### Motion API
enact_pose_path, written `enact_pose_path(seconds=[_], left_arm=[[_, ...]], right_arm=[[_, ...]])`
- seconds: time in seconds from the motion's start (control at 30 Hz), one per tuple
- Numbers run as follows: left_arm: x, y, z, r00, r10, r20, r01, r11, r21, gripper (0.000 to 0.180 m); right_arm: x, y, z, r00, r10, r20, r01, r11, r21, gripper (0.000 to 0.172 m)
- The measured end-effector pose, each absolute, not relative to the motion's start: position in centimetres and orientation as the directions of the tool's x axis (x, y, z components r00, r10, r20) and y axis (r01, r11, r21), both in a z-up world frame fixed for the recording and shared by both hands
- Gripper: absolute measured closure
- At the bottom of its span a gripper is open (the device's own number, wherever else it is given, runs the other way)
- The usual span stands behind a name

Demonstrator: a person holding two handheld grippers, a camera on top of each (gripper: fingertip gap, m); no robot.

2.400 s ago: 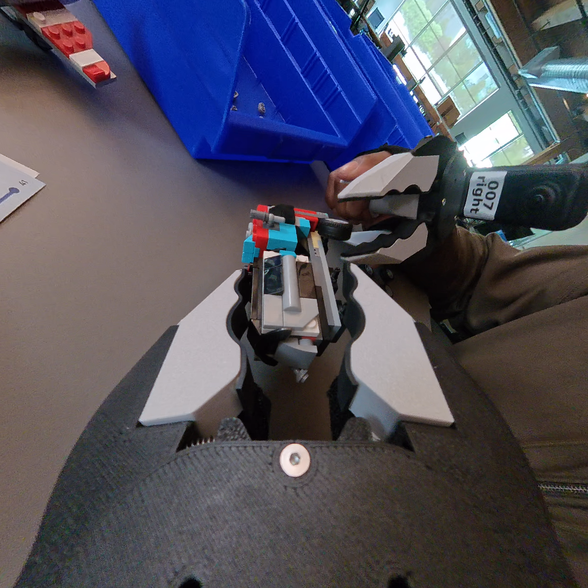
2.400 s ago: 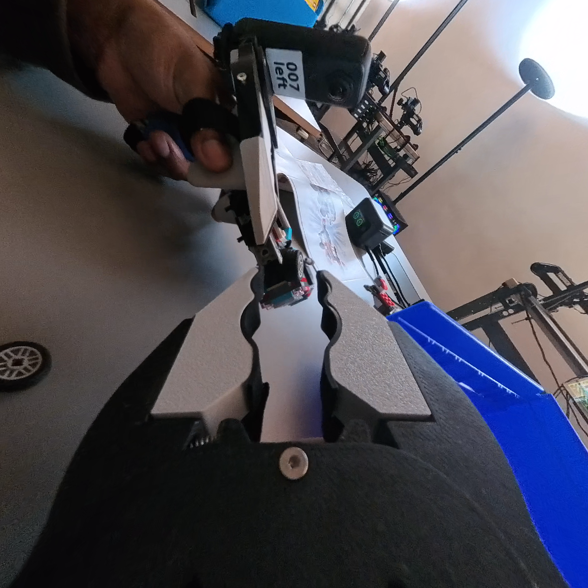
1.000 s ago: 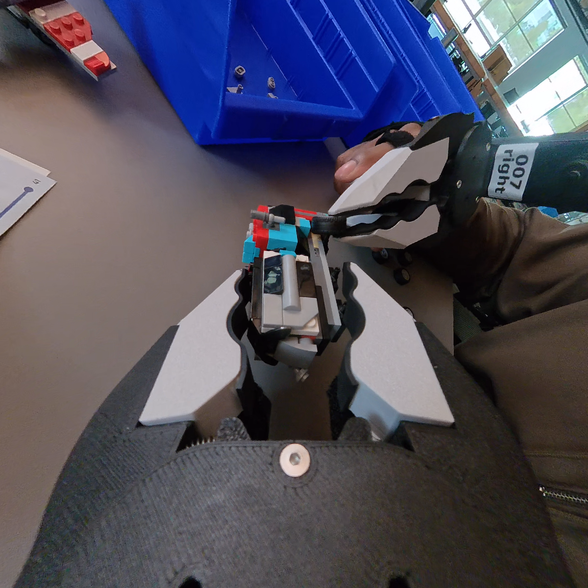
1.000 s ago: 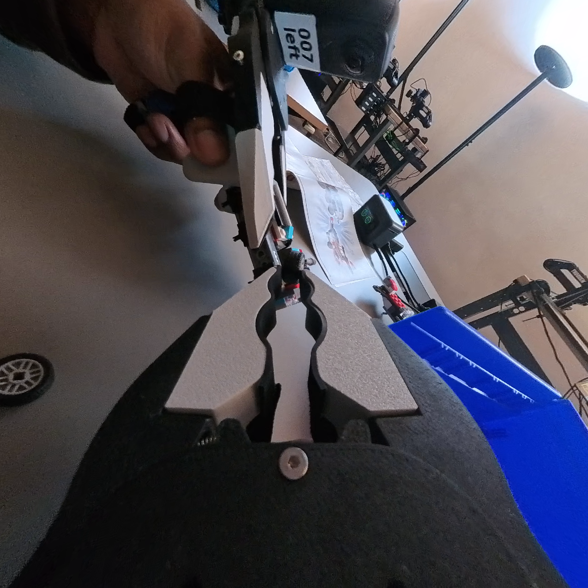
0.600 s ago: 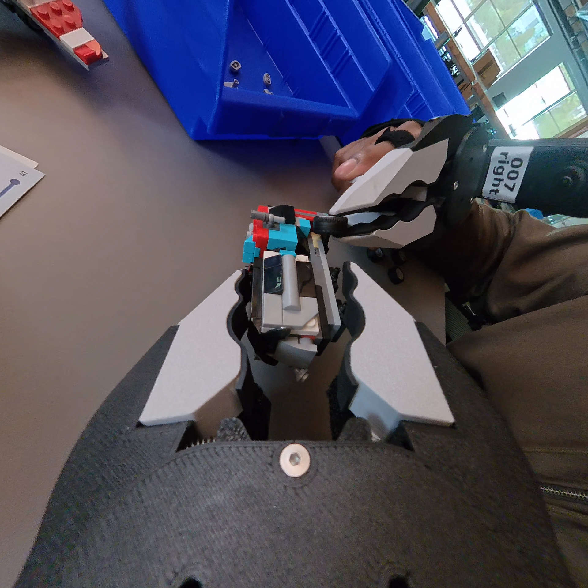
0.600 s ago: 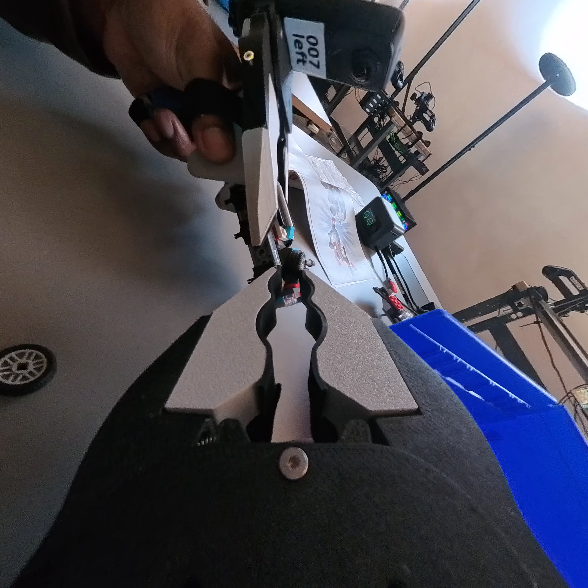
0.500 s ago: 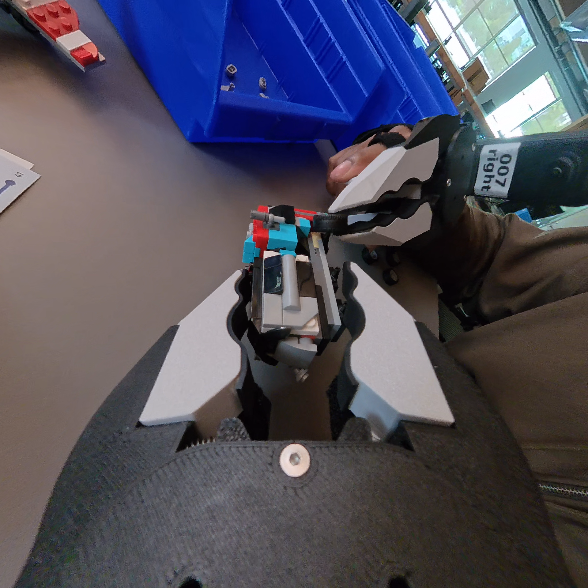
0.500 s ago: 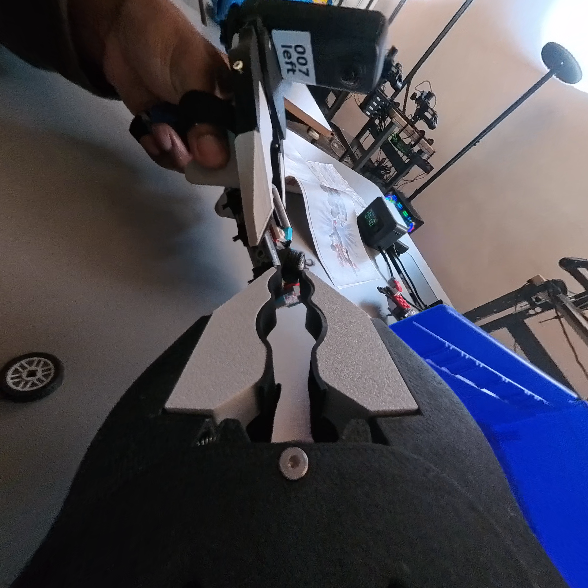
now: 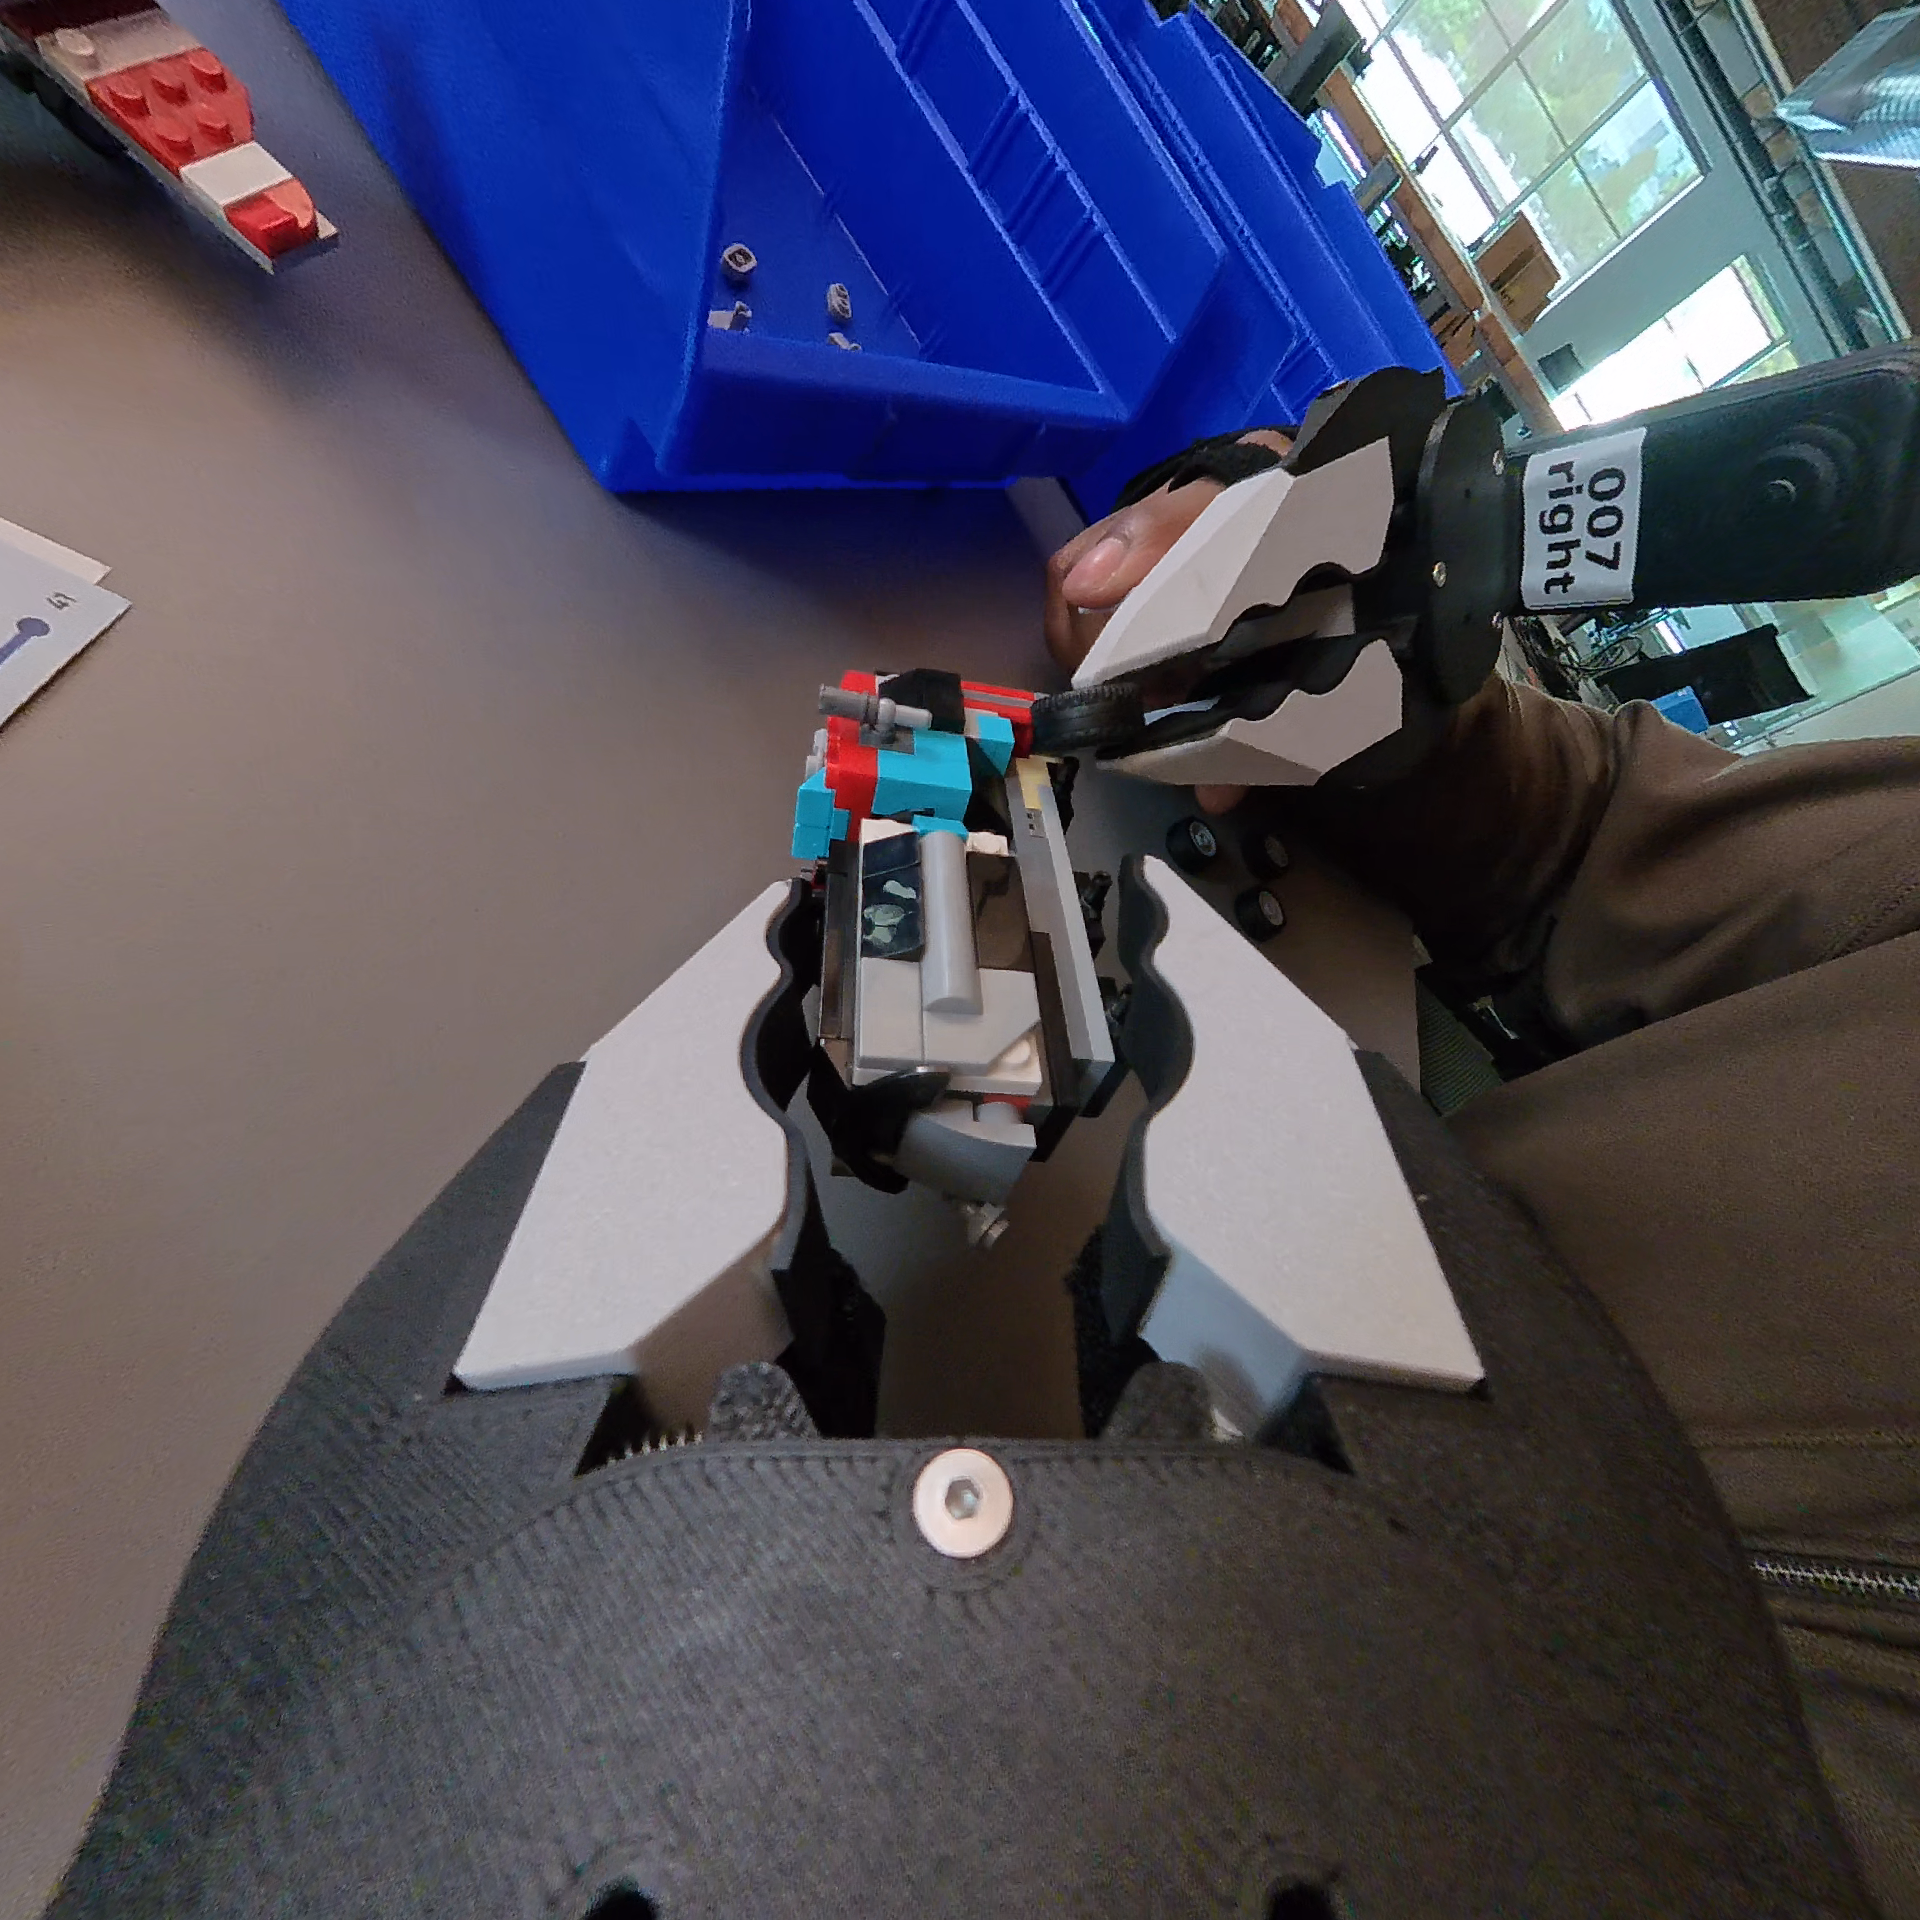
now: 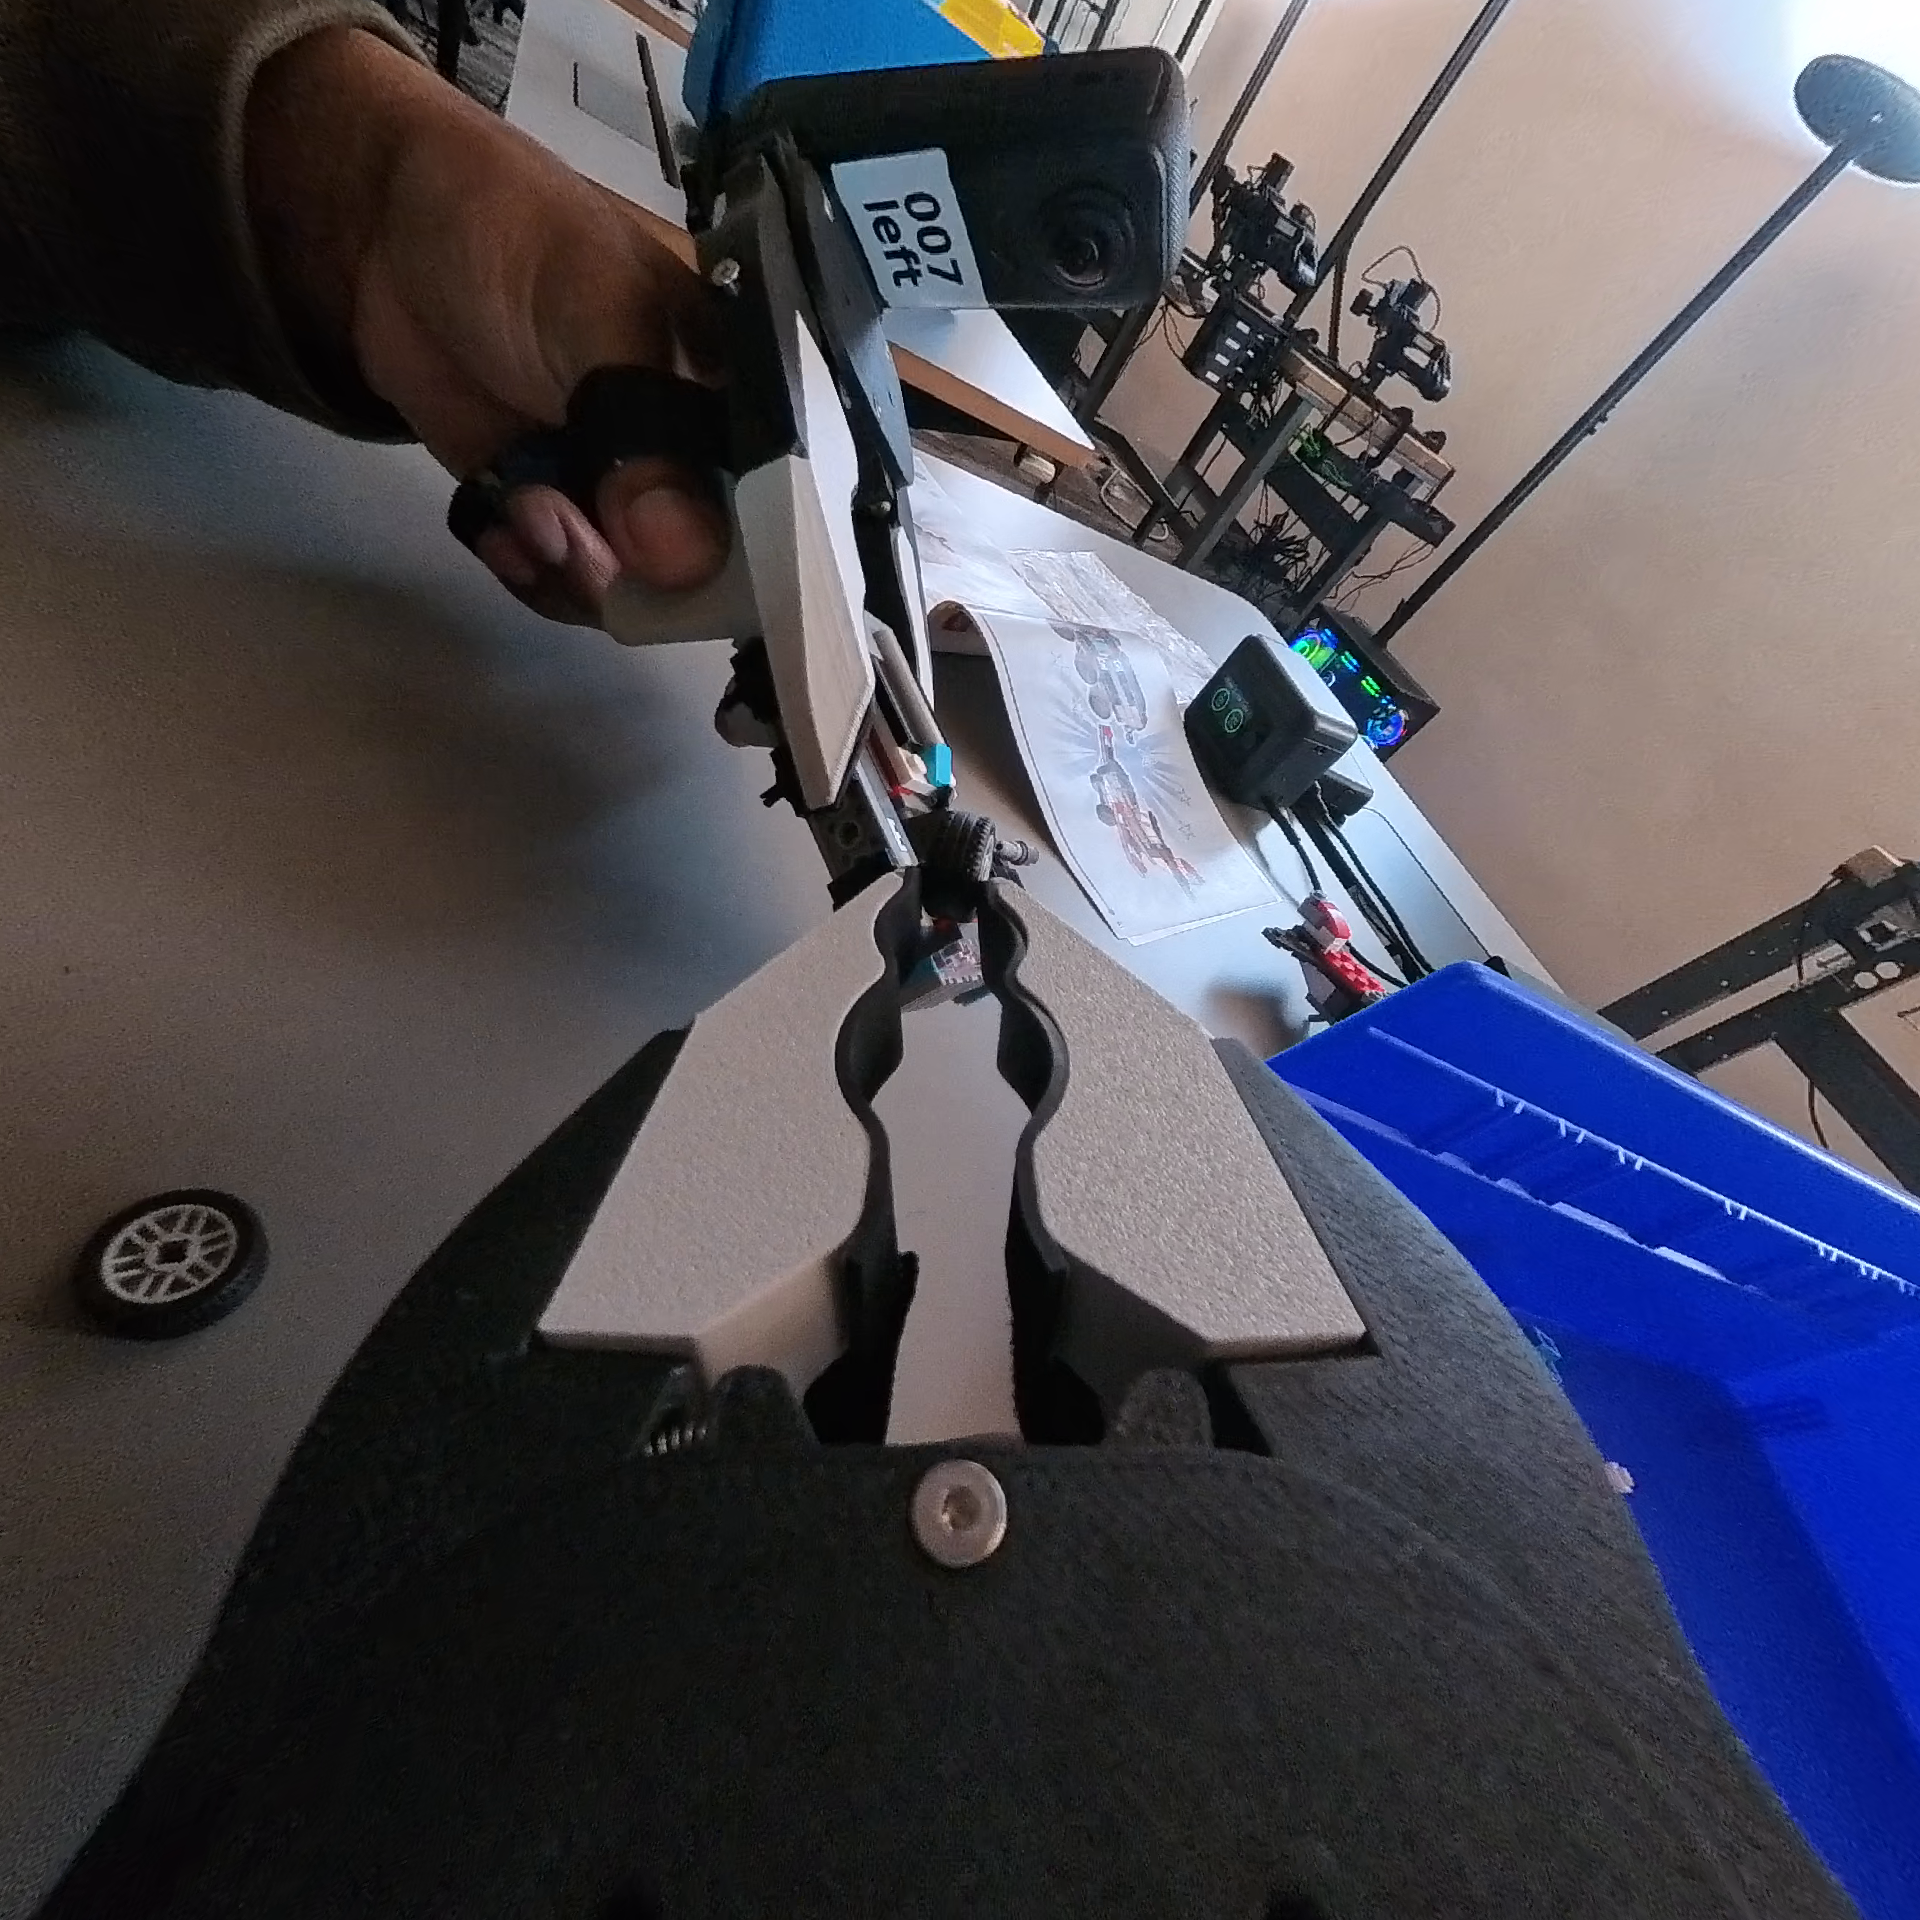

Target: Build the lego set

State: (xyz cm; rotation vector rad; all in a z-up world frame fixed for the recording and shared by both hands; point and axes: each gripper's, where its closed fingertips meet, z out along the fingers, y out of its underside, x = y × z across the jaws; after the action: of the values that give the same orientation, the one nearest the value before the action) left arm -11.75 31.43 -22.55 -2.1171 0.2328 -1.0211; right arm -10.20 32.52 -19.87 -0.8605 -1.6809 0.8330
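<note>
My left gripper (image 9: 961, 899) is shut on a brick-built vehicle (image 9: 951, 914) of grey, black, red and turquoise bricks, held above the grey table (image 9: 364, 779). My right gripper (image 10: 948, 883) is shut on a small black wheel (image 10: 961, 844) and holds it against the vehicle's red and turquoise far end. In the left wrist view the wheel (image 9: 1086, 717) sits between the right gripper's pads (image 9: 1226, 582), touching the model. In the right wrist view the left gripper (image 10: 831, 644) comes down from above with the vehicle (image 10: 883, 790) in it.
Blue bins (image 9: 883, 260) stand behind, one with small grey parts (image 9: 790, 296). Small black wheels (image 9: 1236, 873) lie on the table by a person's sleeve. A spoked wheel (image 10: 171, 1262) lies at the left. A red-and-white brick piece (image 9: 197, 125), an instruction booklet (image 10: 1122, 769) and a black device (image 10: 1268, 727) lie farther off. My two grippers' fingertips are within a few centimetres of each other. My left tips are roughly 15 centimeters from the red-and-white brick piece (image 9: 197, 125).
My right gripper closed on the black wheel at the vehicle's end and has stayed there. Both grippers shifted slightly together; the grasps are unchanged over the last second.
</note>
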Motion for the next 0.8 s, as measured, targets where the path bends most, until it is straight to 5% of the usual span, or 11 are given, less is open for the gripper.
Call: enact_pose_path(seconds=[0.47,0.8], left_arm=[[-11.6,31.7,-21.8,0.654,-0.485,0.580,0.155,-0.665,-0.731,0.120],[-11.9,31.9,-22.7,0.703,-0.436,0.562,0.144,-0.687,-0.713,0.120]], right_arm=[[-10.0,32.7,-19.1,-0.195,0.888,0.415,0.128,0.443,-0.887,0.160],[-10.2,33.0,-20.3,-0.185,0.816,0.548,0.186,0.577,-0.796,0.160]])
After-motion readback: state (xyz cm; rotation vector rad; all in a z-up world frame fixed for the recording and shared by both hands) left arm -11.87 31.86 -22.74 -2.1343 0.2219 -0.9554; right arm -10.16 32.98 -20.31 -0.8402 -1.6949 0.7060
